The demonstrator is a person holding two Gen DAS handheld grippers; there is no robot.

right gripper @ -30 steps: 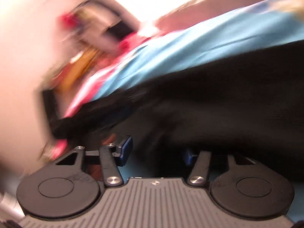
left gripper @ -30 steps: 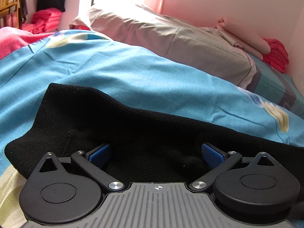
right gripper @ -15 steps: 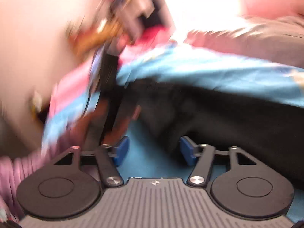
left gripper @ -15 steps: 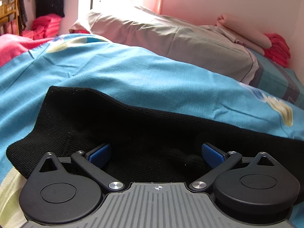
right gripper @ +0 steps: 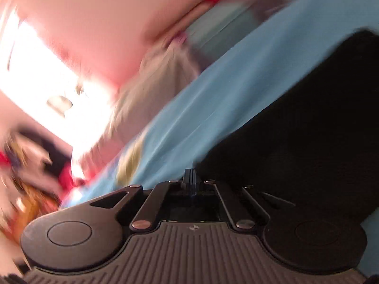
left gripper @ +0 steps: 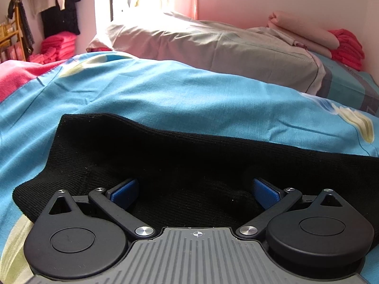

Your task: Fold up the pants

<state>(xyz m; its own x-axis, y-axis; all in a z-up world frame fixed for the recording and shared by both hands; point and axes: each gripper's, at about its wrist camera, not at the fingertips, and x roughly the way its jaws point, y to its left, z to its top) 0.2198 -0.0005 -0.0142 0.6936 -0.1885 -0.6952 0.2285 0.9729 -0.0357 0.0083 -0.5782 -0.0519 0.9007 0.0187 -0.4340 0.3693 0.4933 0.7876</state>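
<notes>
My left fingers are hovering wide apart over the black pants on the bed; my right fingers have just been closing, empty. Folding looks partly done.

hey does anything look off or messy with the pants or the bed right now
Nothing stands out. The black pants lie flat on the blue sheet, edge fairly straight. The left tool sits open over them; the right tool is shut, nothing visibly between its pads. The right view is blurred, so detail there is unclear.
</notes>
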